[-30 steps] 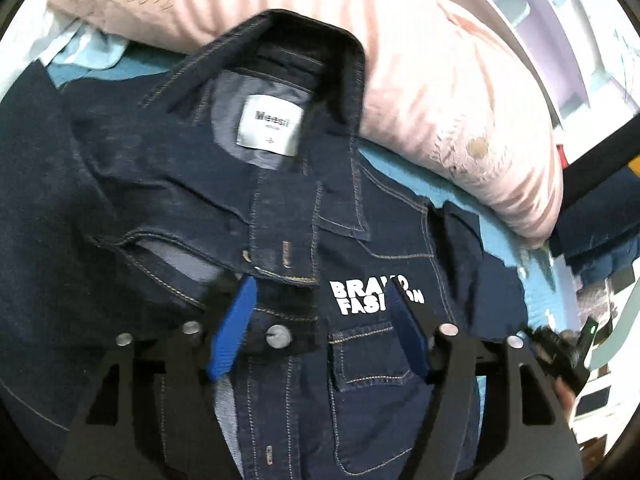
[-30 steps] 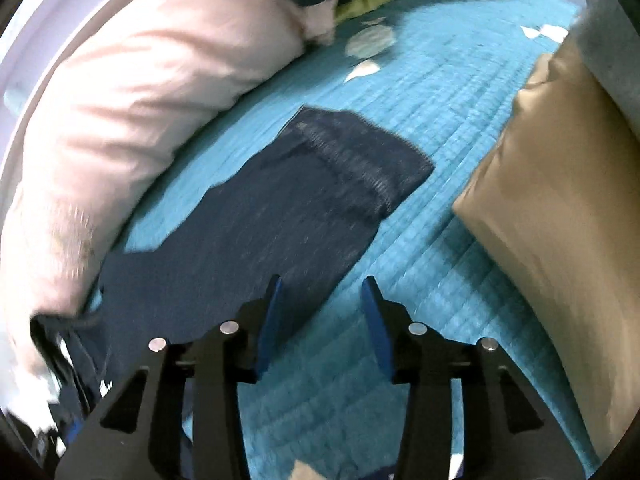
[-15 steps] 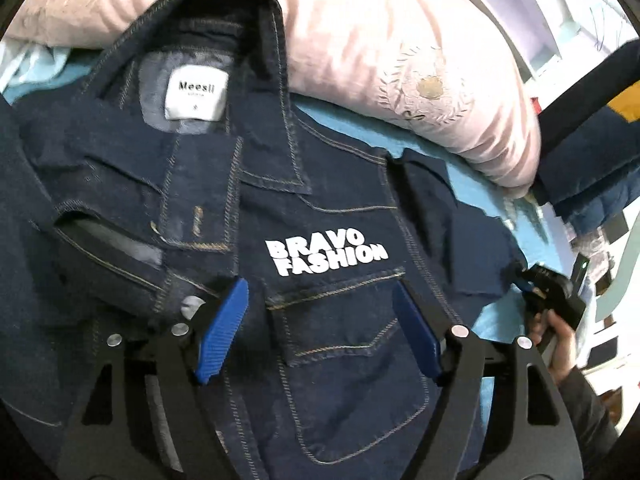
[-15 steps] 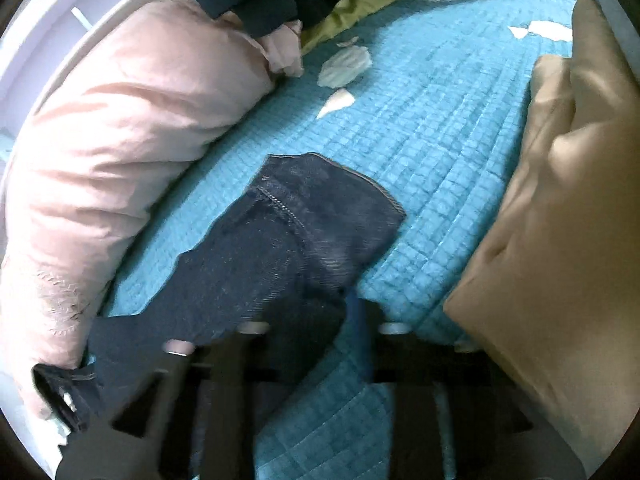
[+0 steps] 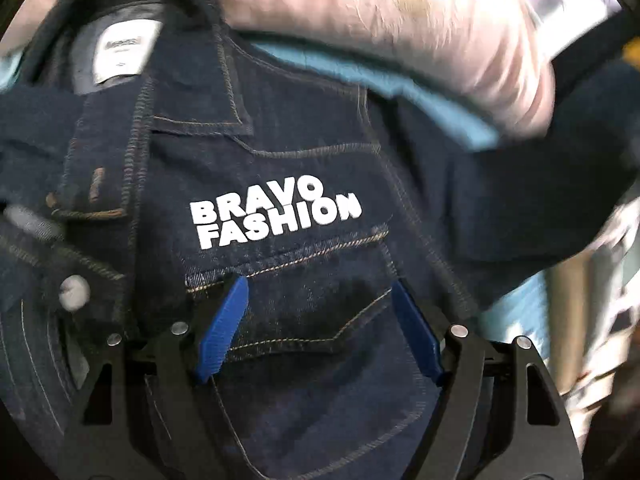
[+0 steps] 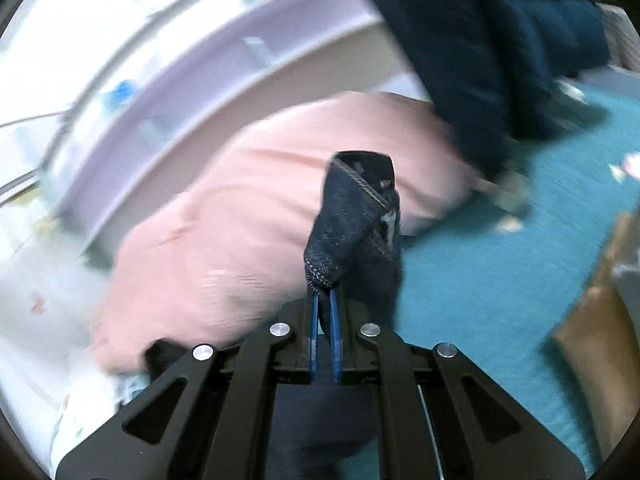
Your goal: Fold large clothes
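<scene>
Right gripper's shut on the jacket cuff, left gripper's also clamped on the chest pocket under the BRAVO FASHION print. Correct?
Not quite. The left gripper is open: in the left wrist view its blue fingers stand wide apart over the chest pocket of the denim jacket, pinching nothing. The right gripper is indeed shut on the cuff.

One denim jacket, one pink pillow, one teal bedspread, two tools

Dark indigo denim jacket w/ tan stitching lies front-up on the bed, collar at 11 o'clock, white "BRAVO FASHION" print dead centre above a chest pocket. Its cuffed sleeve end is lifted off the bed, sticking up toward 12, bunched and pinched.
</scene>
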A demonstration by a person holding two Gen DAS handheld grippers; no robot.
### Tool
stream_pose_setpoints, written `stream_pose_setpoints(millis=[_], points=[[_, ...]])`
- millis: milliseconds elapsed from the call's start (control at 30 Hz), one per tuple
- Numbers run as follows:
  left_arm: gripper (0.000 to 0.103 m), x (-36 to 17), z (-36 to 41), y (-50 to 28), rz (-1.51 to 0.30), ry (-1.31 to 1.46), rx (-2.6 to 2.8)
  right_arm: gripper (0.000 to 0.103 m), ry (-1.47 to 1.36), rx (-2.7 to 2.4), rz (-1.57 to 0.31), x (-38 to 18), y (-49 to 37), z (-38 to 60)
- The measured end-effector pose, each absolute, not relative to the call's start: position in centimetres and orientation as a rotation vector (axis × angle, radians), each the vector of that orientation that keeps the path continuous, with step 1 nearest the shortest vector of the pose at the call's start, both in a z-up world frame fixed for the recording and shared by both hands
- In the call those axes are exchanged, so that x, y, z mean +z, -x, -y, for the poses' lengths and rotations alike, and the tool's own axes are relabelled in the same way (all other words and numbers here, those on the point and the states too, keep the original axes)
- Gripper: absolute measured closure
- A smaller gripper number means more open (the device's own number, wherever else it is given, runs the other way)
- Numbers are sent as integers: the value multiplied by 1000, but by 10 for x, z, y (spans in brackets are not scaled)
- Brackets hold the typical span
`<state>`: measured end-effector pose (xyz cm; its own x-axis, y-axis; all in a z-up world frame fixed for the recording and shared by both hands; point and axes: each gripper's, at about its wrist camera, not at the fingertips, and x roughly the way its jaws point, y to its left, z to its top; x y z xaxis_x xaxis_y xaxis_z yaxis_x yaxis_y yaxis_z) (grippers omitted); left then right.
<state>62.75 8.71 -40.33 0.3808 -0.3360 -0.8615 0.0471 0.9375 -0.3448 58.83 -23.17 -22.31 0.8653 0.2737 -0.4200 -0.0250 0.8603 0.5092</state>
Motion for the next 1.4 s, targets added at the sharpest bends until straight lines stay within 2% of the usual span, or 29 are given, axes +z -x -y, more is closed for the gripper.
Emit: stream_pose_setpoints(millis=[200,367,533,667,833,900,967,1000,1033,1100,1200,1367,1400], points=[[27,-364,-134,-602,-1046,447,-287,98,-434,397,-530,-189,-582,128],[25,-340,-222,-568,-1002,421,-59,98,-378,537,-600,-202,-581,37],[25,-339,-315,-537,-986,429,147,98,-320,637,-701,-240,-578,-52],[25,-339,-358,-524,-968,434,214,98,-281,662,-817,-285,-575,-117],[25,-344,-375,-517,-982,450,220,93,-200,622,-958,-342,-568,-153],[25,-343,-372,-517,-973,463,209,92,-184,626,-974,-347,-564,-150],[25,-341,-371,-520,-957,481,194,87,-170,648,-973,-344,-560,-144],[25,-339,-368,-521,-950,486,179,76,-156,658,-979,-344,-558,-142],[25,-335,-365,-523,-940,486,165,53,-133,671,-969,-335,-554,-138],[25,-326,-357,-528,-916,485,137,32,-97,682,-918,-322,-543,-131],[25,-313,-339,-540,-868,495,92,32,-69,704,-863,-304,-531,-113],[25,-317,-300,-570,-914,427,19,33,-127,631,-836,-294,-543,-55],[25,-321,-295,-574,-921,419,5,43,-145,592,-848,-296,-551,-40]])
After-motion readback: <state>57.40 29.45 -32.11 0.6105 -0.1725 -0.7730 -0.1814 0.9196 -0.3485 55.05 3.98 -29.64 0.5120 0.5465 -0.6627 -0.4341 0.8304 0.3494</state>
